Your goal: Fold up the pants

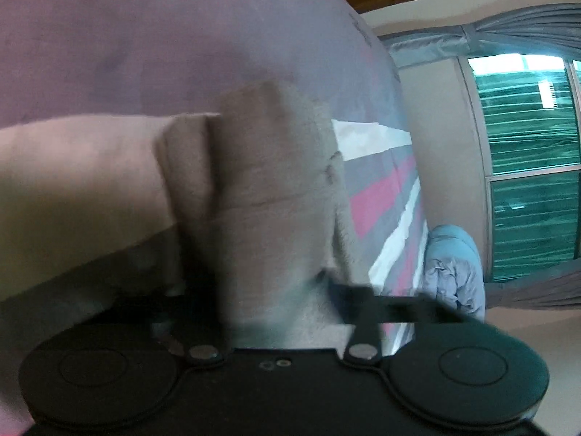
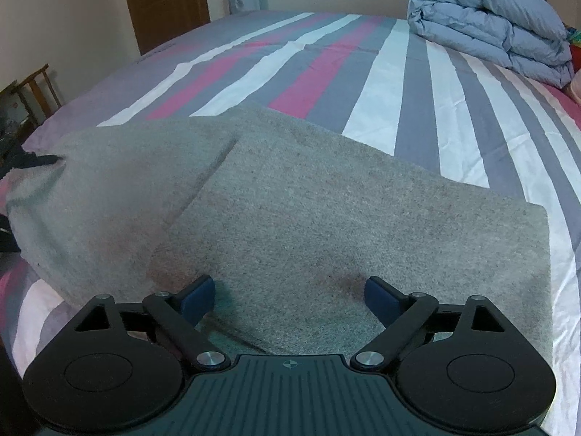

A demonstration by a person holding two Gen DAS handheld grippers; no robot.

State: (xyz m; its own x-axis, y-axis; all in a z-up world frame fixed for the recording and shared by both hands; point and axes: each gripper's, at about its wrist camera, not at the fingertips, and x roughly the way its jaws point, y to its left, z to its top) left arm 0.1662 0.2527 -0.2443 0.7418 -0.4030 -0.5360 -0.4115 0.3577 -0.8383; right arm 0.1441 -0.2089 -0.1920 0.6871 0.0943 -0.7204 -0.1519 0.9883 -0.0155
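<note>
Pants (image 2: 290,196) are lying partly folded near the bed's (image 2: 417,83) front edge | left gripper (image 1: 276,290) is clamping a bunched fold (blurred) | right gripper (image 2: 288,296) is hovering spread wide, gripping nothing.

My right gripper (image 2: 288,296) was matte black: two round pivot housings, jointed link arms with triangular cut-outs, silver pivot pins, dark blue pads on the fingers (image 2: 381,296). Its ribbed centre plate carried a small crosshair mark. My left gripper (image 1: 287,290) showed the same black discs and silver pins, plus two small screw holes mid-body.
</note>
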